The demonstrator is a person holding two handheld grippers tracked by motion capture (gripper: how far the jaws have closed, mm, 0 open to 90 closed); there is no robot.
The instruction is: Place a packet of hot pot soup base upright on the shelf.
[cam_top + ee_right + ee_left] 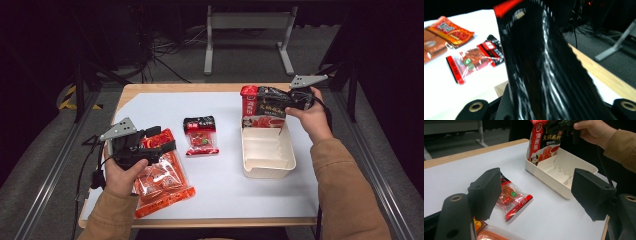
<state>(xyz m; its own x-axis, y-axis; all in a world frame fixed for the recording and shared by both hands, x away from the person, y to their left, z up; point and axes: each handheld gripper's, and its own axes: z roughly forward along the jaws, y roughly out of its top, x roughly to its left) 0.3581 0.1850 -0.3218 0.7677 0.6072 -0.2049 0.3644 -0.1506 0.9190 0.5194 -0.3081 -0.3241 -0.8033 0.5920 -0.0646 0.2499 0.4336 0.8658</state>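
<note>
- High view sits up above the person's side, looking forward and down over the whole table.
- Left gripper view is low, near the table's left edge, facing across to the cream tray.
- Right gripper view is jammed right against a black-backed pouch.
- All three catch the small red sachet mid-table.

table brightly lit against a dark room; right gripper view blurred, with glare streaks.

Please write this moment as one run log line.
right gripper: shut on black-red sauce packet, over cream tray | left gripper: open, above orange packet | small red packet: on table
</note>
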